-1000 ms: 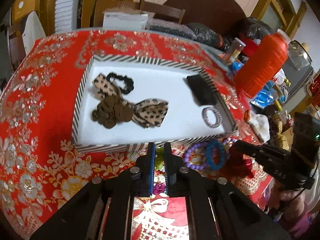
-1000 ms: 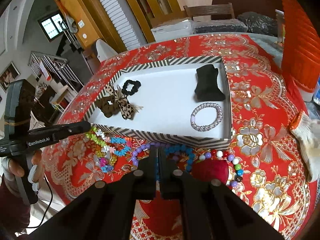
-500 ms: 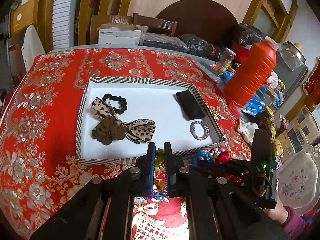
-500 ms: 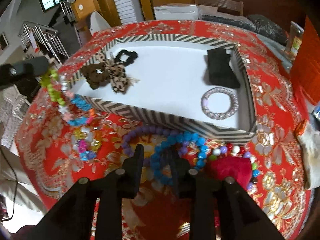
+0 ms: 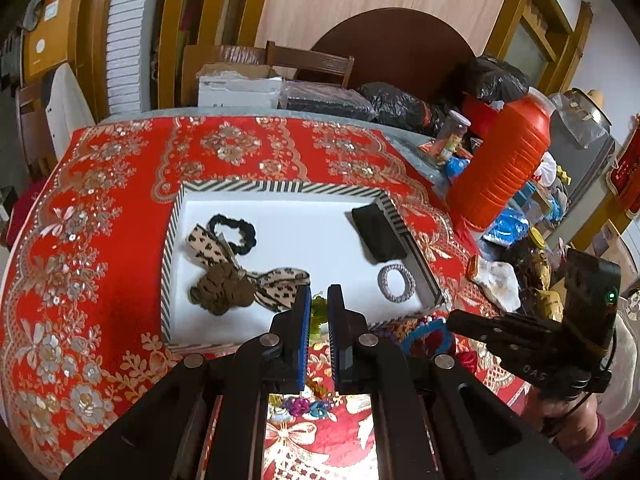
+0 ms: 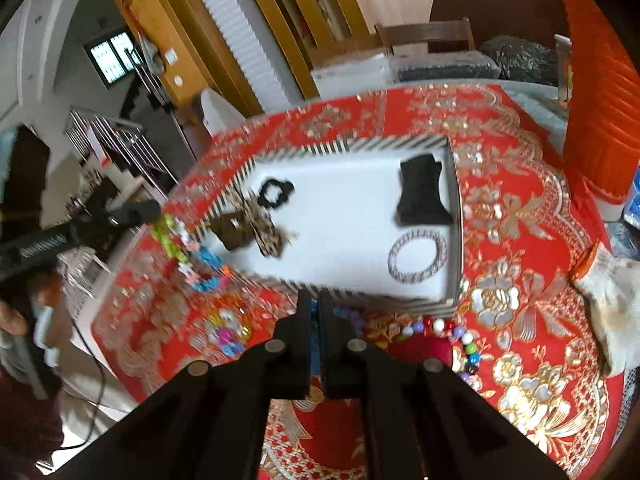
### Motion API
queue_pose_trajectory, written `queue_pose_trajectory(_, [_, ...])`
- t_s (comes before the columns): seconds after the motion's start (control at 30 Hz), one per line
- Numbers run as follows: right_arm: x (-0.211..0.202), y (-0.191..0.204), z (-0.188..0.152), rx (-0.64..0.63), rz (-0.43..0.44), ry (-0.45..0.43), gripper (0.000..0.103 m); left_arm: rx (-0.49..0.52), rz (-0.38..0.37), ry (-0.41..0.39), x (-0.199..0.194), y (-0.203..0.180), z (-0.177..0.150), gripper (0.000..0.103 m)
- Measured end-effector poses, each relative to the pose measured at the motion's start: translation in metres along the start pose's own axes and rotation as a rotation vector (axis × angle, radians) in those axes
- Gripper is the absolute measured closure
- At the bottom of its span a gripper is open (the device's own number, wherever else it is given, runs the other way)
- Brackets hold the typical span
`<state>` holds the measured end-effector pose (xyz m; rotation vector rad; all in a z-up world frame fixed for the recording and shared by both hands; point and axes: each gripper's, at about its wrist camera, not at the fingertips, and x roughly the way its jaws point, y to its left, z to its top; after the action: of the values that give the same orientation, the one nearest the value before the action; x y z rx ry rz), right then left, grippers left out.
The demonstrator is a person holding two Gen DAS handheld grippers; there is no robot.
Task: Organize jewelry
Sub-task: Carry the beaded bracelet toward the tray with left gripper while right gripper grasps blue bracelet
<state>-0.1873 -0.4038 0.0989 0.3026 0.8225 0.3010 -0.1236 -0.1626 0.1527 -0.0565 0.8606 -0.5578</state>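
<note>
A red tablecloth with gold flowers covers the table, and a striped-edged white tray sits at its middle. In the tray, a black scrunchie lies at ten o'clock, a leopard bow with a brown scrunchie just below it, a black pouch at two o'clock, and a silver bracelet at four o'clock.

The left gripper hangs over the tray's near edge, jaws clamped on a colourful bead string; the string's green end shows between them and the rest dangles toward the cloth. The right gripper sits low at the tray's near wall, jaws pressed nearly together over something blue; what it is cannot be told. Loose beads and a blue bracelet lie on the cloth at six o'clock of the tray.

An orange jug stands at three o'clock among clutter. Wooden chairs, a white box and black bags line the far side; yellow wooden frames back the room.
</note>
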Motion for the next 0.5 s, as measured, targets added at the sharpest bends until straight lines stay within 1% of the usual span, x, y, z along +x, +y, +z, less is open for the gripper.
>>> queue_pose_trajectory(0.03, [-0.002,0.001,0.002,-0.005,-0.008,-0.004,0.1,0.001,0.001,-0.005,-0.001,-0.001,0.002,0.103])
queue_pose_trajectory(0.27, [-0.005,0.004,0.009,-0.01,0.008,-0.018,0.1,0.008,0.008,-0.024,-0.003,-0.002,0.017,0.103])
queue_pose_trajectory(0.5, [-0.006,0.011,0.036,-0.031,0.008,-0.055,0.1,0.012,0.033,-0.048,0.005,-0.002,0.039,0.102])
